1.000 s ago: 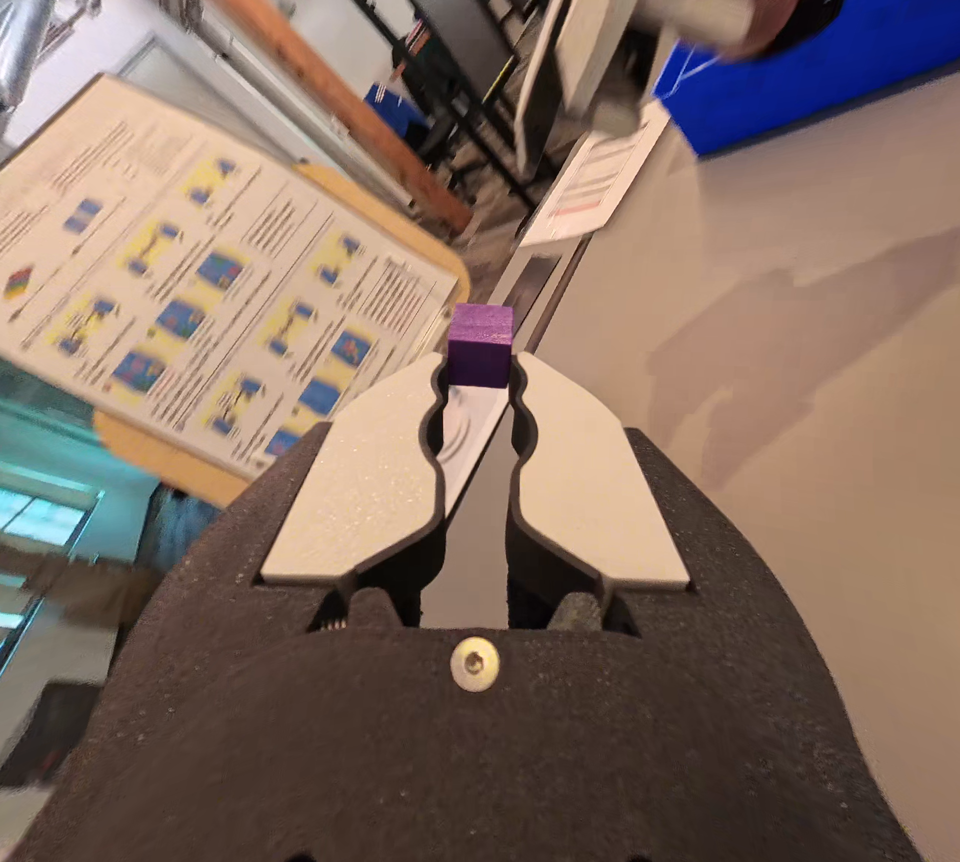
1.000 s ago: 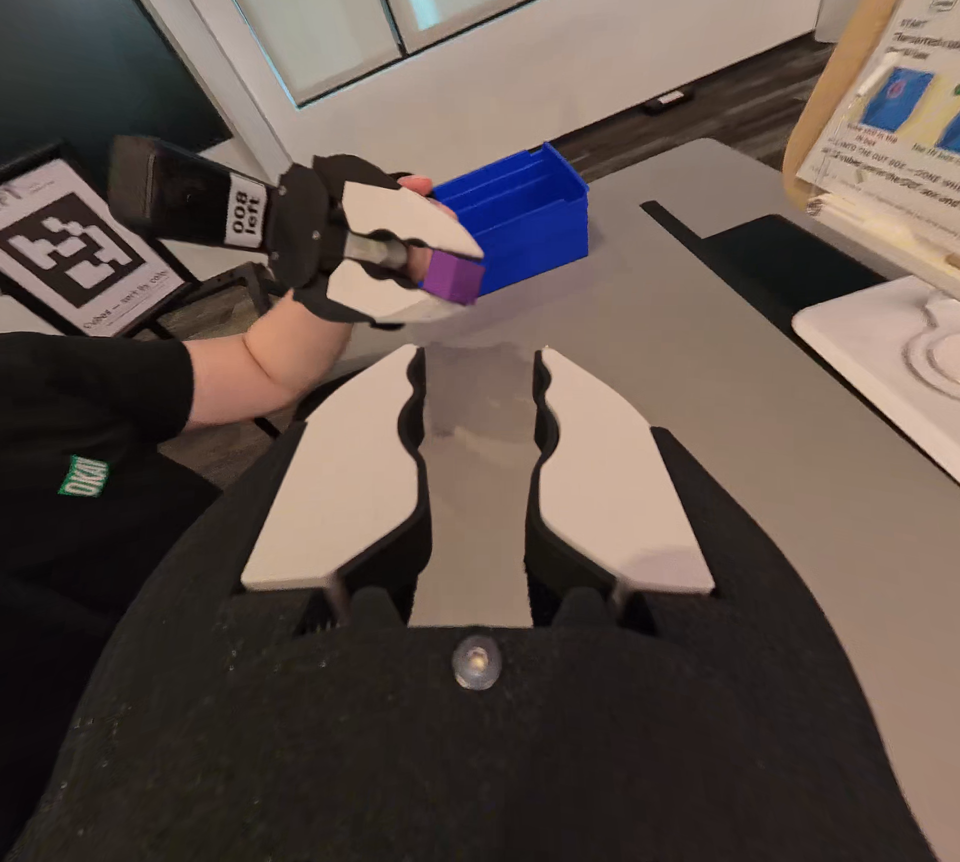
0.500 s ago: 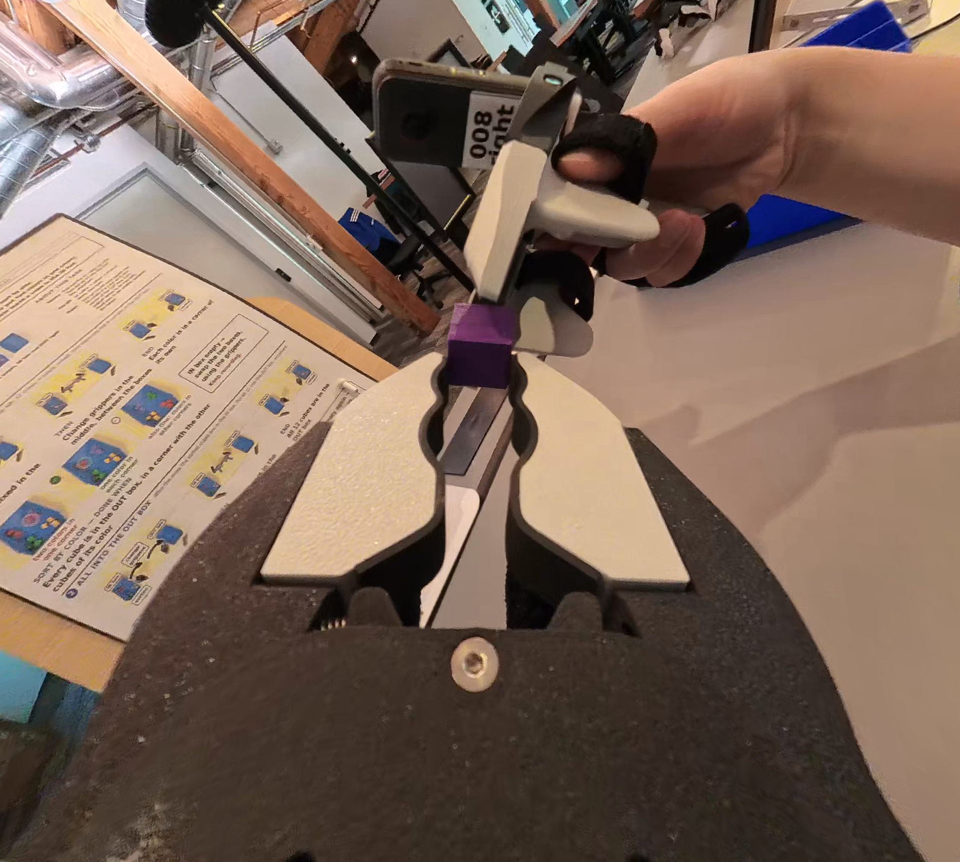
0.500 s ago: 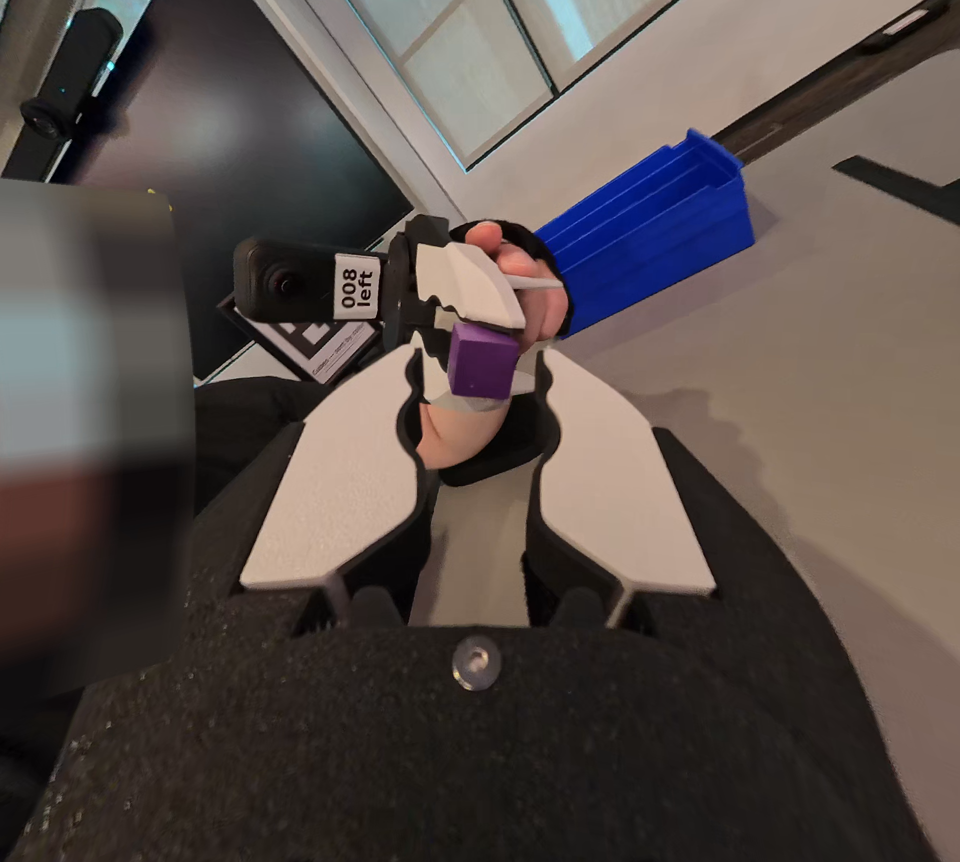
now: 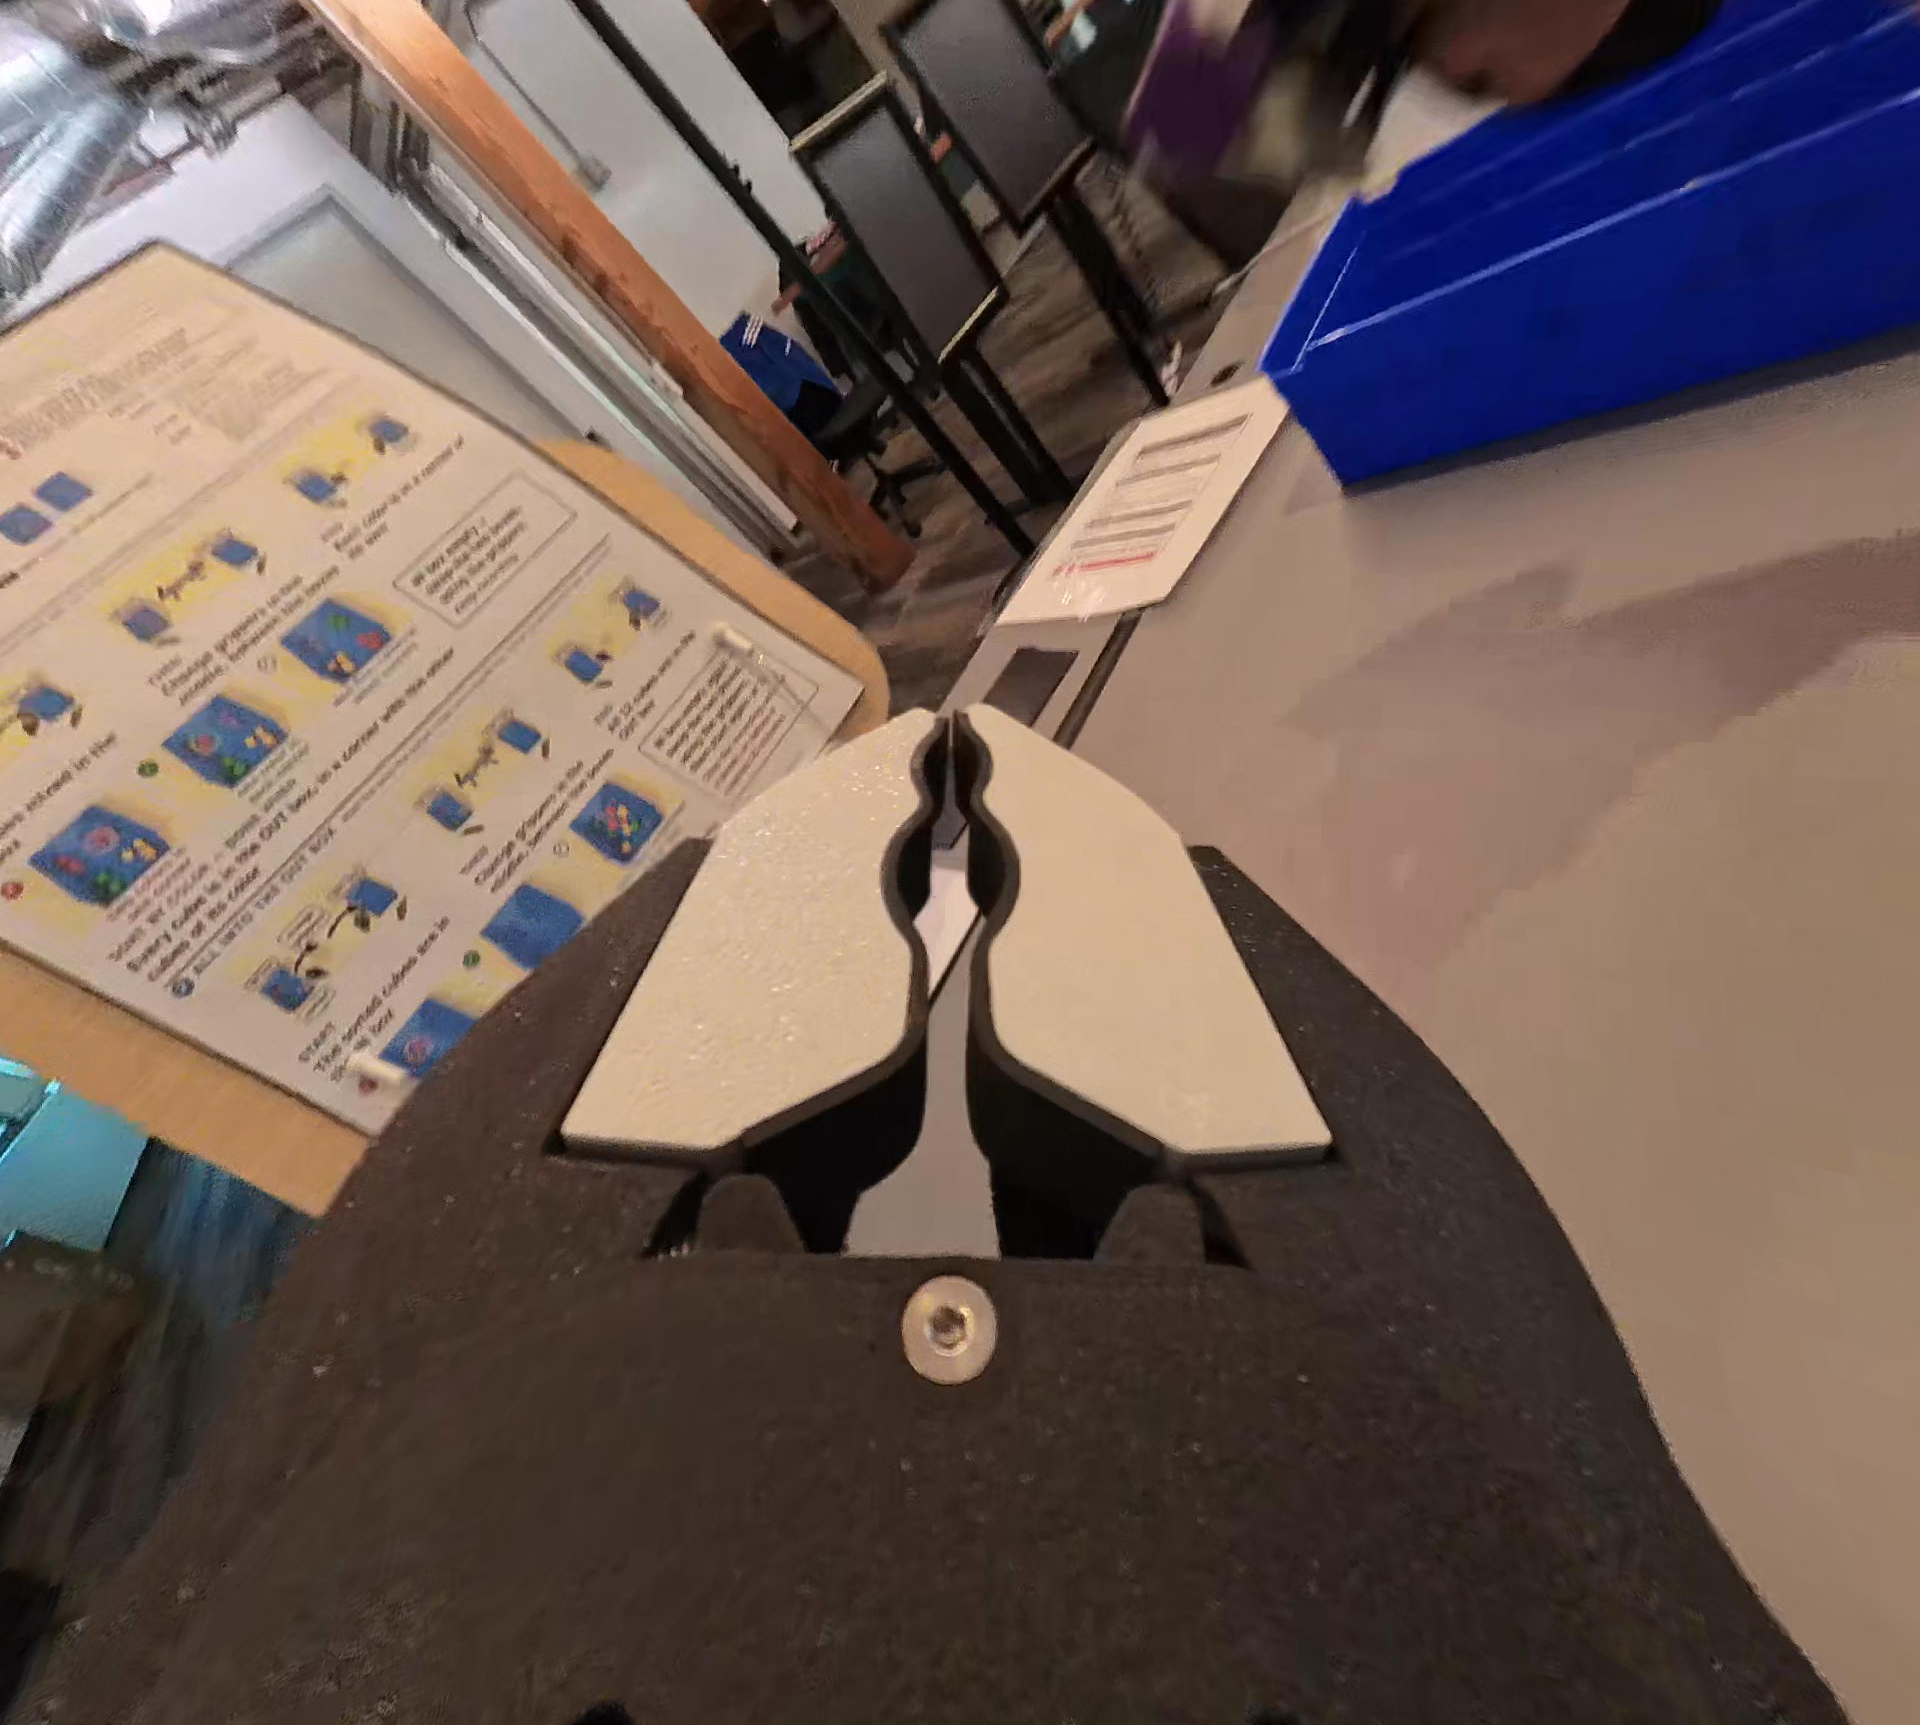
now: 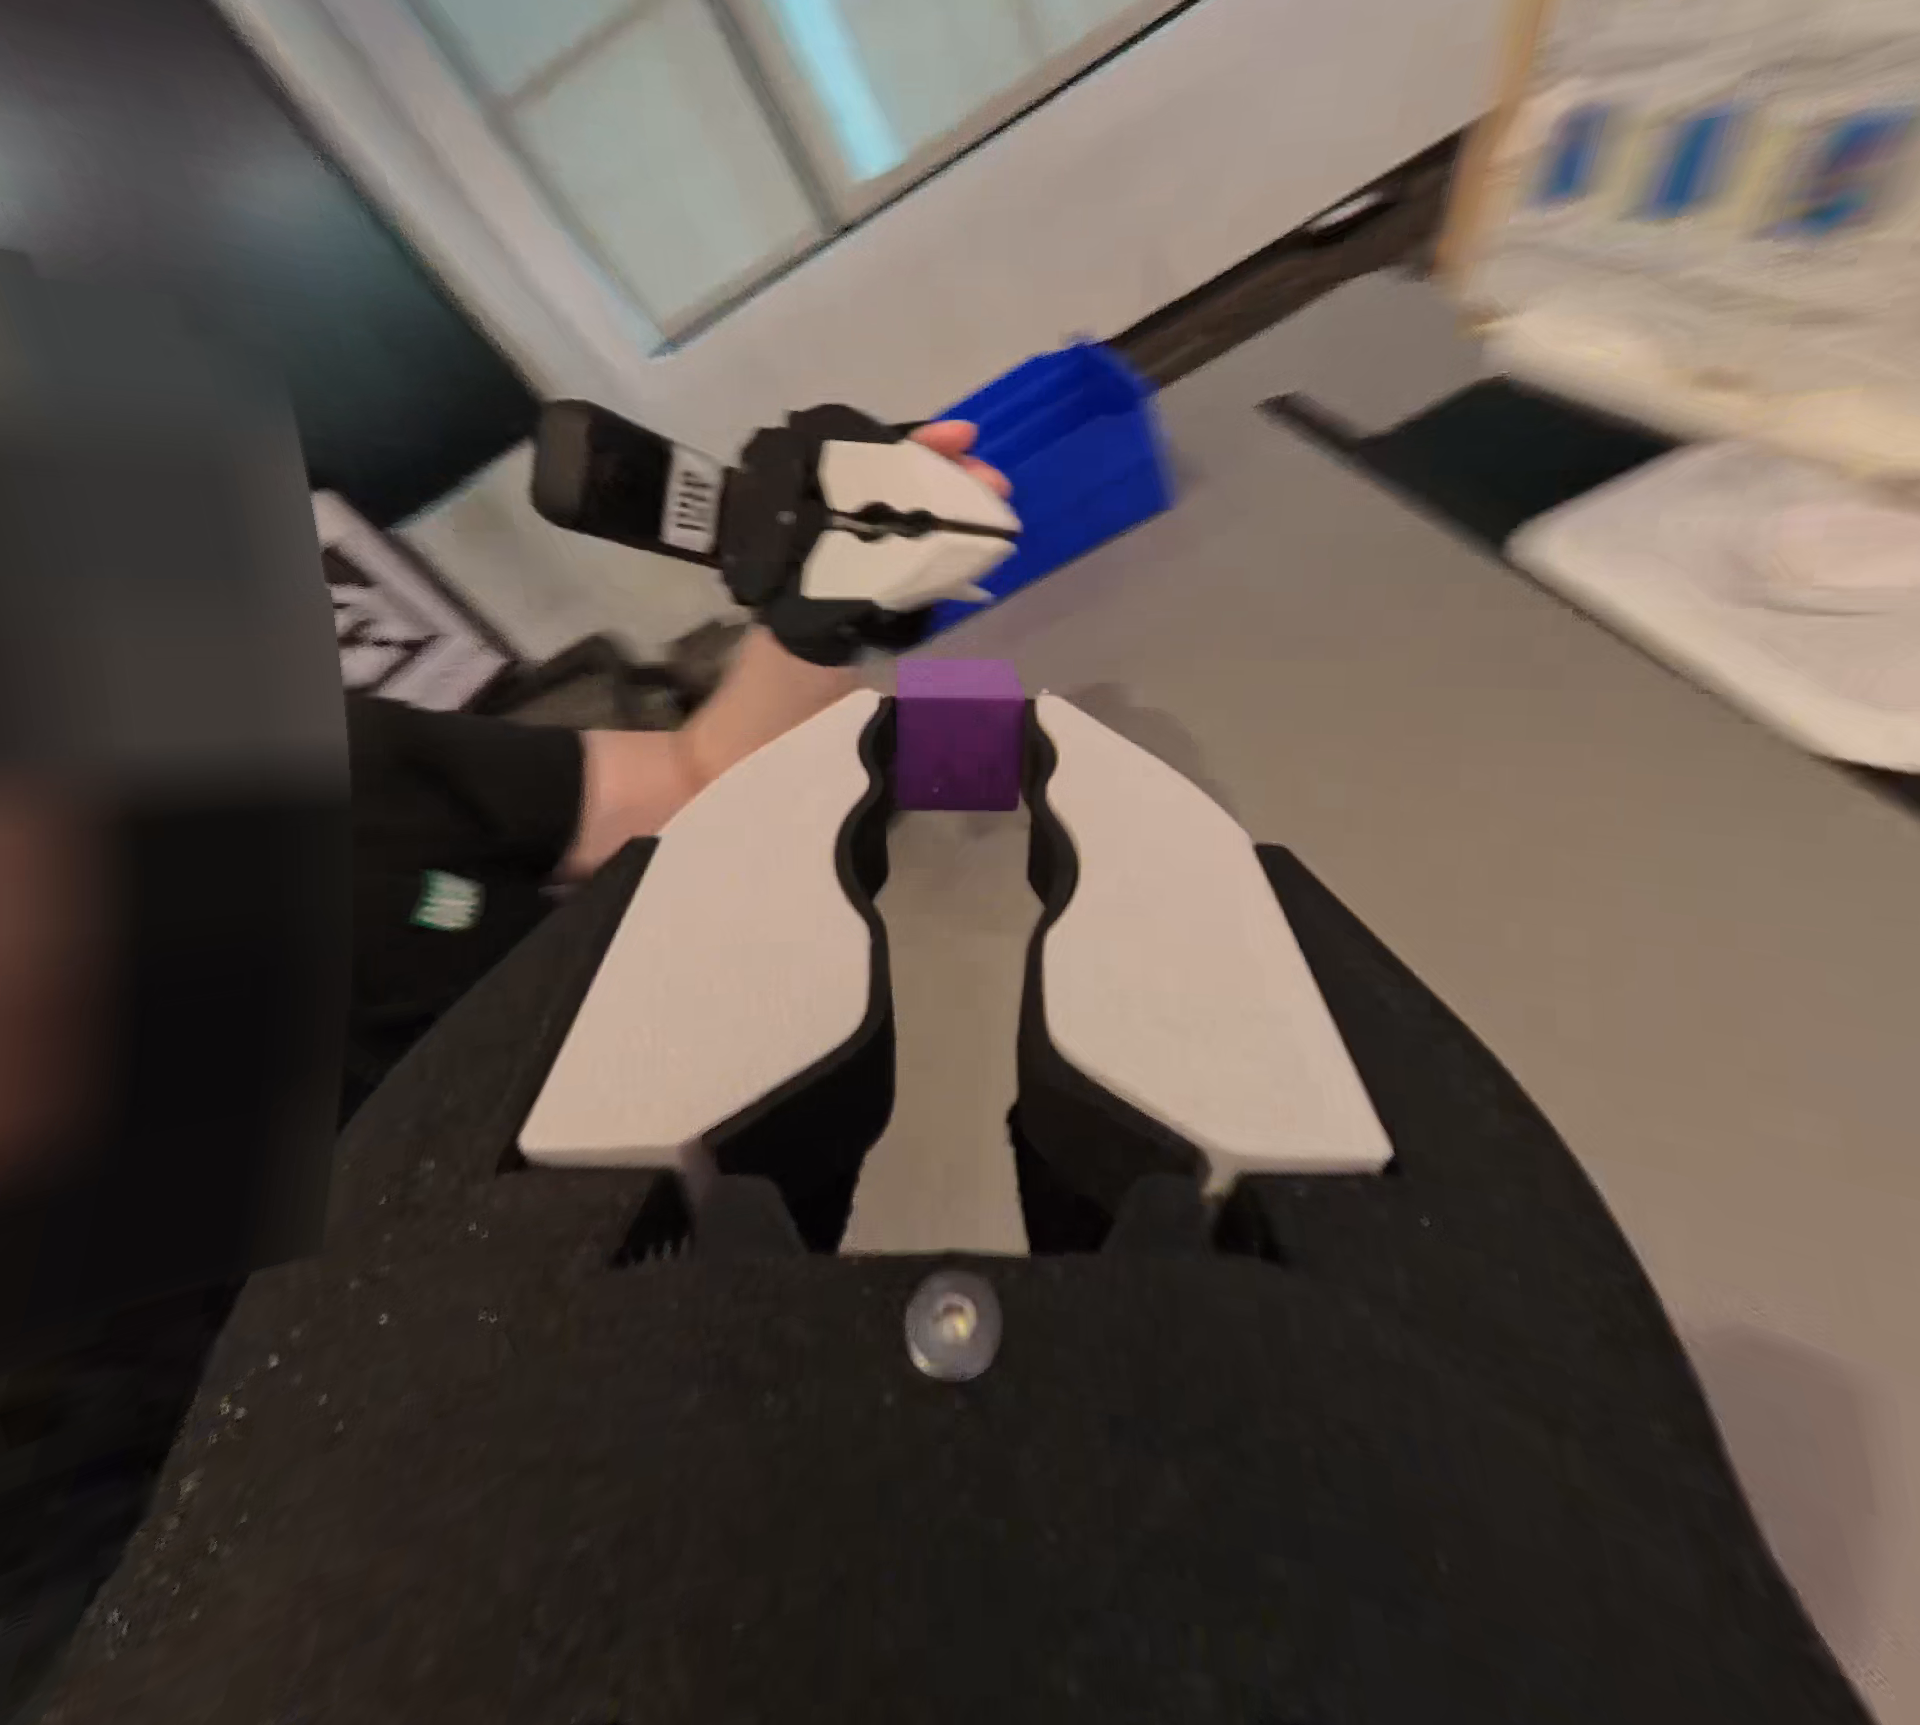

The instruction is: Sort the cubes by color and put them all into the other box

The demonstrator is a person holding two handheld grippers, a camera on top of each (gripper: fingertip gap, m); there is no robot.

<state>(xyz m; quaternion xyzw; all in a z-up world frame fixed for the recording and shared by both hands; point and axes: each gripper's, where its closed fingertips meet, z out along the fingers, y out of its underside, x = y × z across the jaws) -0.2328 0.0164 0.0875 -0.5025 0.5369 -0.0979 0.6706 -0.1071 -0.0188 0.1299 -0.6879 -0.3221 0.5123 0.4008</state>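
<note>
Purple cube (image 6: pixel 956 748), small and matte, sits clamped between the fingertips of my right gripper (image 6: pixel 958 730), above the grey tabletop (image 6: pixel 1455 844). My left gripper (image 5: pixel 952 730) has its white fingers pressed together on nothing. At its two o'clock stands a blue plastic box (image 5: pixel 1621 262); another blue plastic box (image 6: pixel 1081 470) lies at my right gripper's twelve o'clock.

Printed matter in my two views:
- Large white-and-yellow instruction poster on a wooden board (image 5: pixel 343 688), with lines of print.
- White printed paper sheet (image 5: pixel 1153 512), lying on the grey table (image 5: pixel 1558 844).
- Small white label (image 6: pixel 691 503) on my left gripper (image 6: pixel 1006 532), on its black camera; the print is blurred.
- Green patch (image 6: pixel 447 901) on my black sleeve, unreadable.
</note>
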